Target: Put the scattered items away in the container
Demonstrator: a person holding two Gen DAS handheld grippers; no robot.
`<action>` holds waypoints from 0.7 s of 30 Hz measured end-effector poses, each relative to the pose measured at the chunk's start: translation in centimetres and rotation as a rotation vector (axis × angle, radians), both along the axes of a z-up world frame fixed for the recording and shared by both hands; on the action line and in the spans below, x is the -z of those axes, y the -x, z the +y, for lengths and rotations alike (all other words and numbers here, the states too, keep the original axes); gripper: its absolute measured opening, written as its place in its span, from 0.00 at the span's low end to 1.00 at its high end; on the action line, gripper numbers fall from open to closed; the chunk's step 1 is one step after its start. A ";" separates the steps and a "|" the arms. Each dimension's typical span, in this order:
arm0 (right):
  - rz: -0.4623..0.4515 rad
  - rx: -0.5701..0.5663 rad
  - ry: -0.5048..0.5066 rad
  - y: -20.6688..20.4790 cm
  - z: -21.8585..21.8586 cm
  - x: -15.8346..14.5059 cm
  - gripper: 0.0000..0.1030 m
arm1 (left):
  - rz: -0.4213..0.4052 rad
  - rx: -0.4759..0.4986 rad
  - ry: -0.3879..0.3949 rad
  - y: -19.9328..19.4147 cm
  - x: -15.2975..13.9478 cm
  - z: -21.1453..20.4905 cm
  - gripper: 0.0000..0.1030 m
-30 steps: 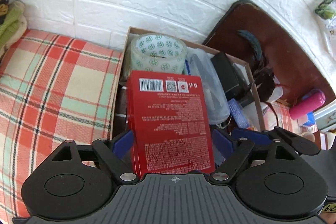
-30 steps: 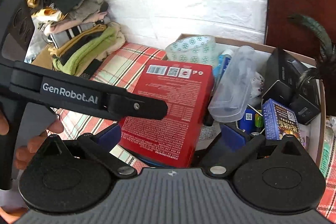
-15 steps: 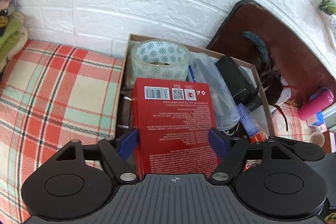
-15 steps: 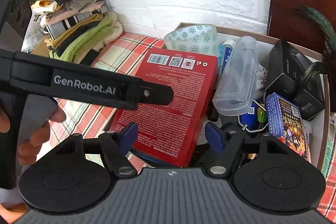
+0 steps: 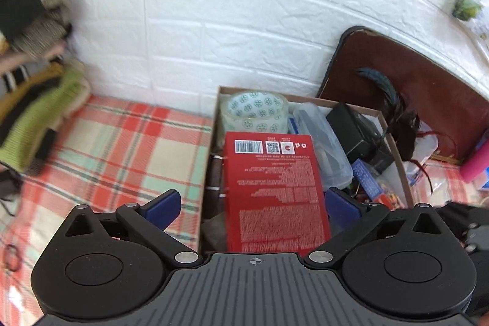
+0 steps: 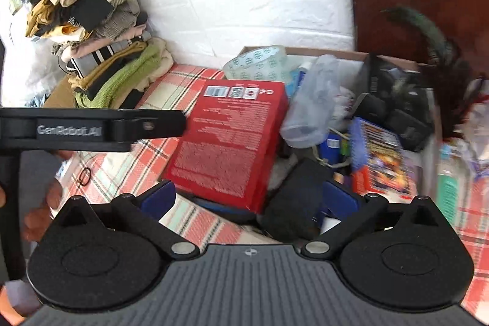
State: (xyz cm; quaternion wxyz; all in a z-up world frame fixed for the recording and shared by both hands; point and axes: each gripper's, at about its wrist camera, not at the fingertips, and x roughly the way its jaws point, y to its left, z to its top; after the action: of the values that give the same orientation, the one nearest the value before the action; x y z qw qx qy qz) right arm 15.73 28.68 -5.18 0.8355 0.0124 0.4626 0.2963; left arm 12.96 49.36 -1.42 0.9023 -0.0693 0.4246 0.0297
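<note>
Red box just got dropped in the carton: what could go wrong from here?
The red box lies tilted atop the clutter, its near end seemingly past the carton's edge; it may slide out. The open left gripper straddles it and could snag it when withdrawing. It crowds the tape roll.

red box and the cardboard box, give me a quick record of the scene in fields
container: open brown cardboard box against the white brick wall
red box: flat red printed carton lying on top of the contents, barcode end toward the wall
behind it: clear patterned tape roll
beside it: clear plastic case
surface: red and green plaid cloth
left gripper: open, blue pads either side of the carton, not touching
right gripper: open, holding nothing
</note>
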 end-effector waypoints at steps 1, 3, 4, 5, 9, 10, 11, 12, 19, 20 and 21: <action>-0.023 0.001 0.013 0.6 -0.5 -0.3 0.99 | -0.012 0.001 -0.026 0.8 -0.4 -0.6 1.00; -0.050 0.003 0.032 1.8 -1.6 -0.8 0.99 | -0.020 -0.006 -0.063 2.2 -1.0 -1.9 1.00; -0.055 0.004 0.037 2.4 -2.2 -1.0 0.99 | -0.021 -0.011 -0.073 2.9 -1.2 -2.7 1.00; -0.061 0.005 0.042 3.0 -2.8 -1.2 0.99 | -0.025 -0.017 -0.077 3.7 -1.5 -3.4 1.00; -0.091 0.002 0.045 5.2 -5.2 -2.2 0.99 | -0.024 -0.051 -0.075 6.1 -2.3 -6.2 1.00; -0.101 0.002 0.039 5.8 -5.8 -2.5 0.99 | -0.025 -0.052 -0.077 6.7 -2.5 -7.0 1.00; -0.111 0.001 0.033 6.3 -6.4 -2.8 0.99 | -0.026 -0.054 -0.078 7.2 -2.7 -7.7 1.00; -0.120 -0.002 0.027 6.9 -7.0 -3.2 0.99 | -0.027 -0.054 -0.079 7.6 -2.8 -8.3 1.00; -0.170 -0.008 0.026 9.4 -9.8 -4.9 1.00 | -0.030 -0.052 -0.085 9.7 -3.6 -11.8 1.00; -0.178 -0.008 0.028 9.7 -10.1 -5.2 1.00 | -0.031 -0.051 -0.085 10.0 -3.7 -12.2 1.00; -0.185 -0.010 0.029 9.9 -10.3 -5.4 1.00 | -0.031 -0.051 -0.086 10.3 -3.8 -12.7 1.00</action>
State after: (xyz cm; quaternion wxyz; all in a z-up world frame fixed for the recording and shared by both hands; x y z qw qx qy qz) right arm 5.85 18.40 0.20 0.8732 -0.0293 0.3878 0.2936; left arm 2.67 36.62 2.38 0.9099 -0.0416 0.4068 0.0699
